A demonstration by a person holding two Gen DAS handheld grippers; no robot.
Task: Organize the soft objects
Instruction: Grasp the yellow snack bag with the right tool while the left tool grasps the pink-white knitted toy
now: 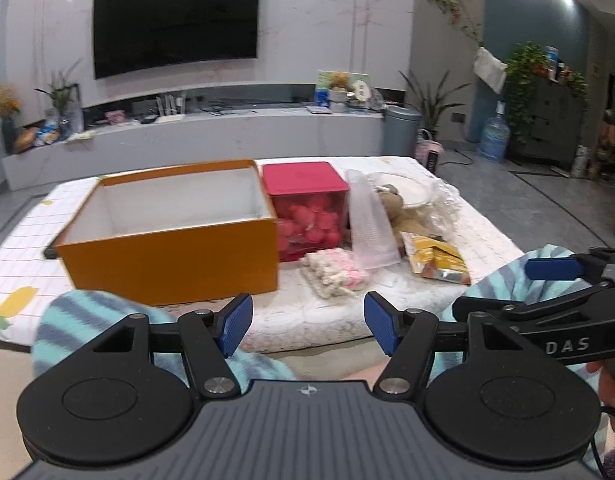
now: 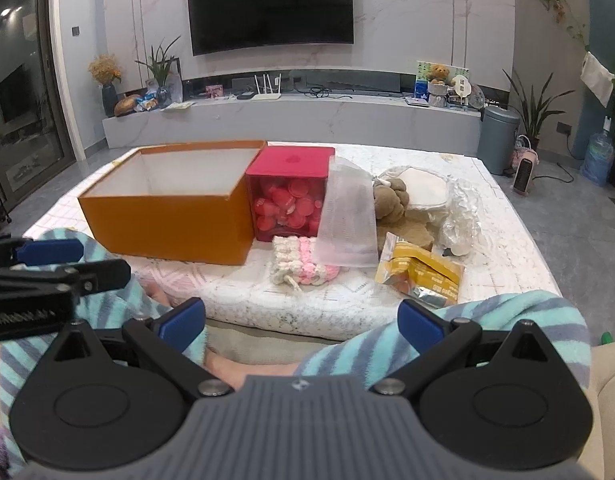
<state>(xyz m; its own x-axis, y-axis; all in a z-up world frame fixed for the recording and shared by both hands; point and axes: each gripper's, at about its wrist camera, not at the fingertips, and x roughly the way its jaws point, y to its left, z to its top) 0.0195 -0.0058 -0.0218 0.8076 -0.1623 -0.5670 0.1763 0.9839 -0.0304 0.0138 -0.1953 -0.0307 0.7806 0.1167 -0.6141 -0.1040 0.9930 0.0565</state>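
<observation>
left gripper wide, empty | right gripper wide, empty | pink-and-cream knitted soft piece on white quilted mat, just beside open orange cardboard box | likely light, limp, squashy; pinch mid-bulk, not dangling cord

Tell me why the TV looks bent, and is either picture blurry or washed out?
Left wrist view: the fisheye lens bows the TV and the wall lines; the red box and far corners look soft. Right wrist view: sharper, the TV still curved, ceiling lights glaring in the glass door at left.
</observation>
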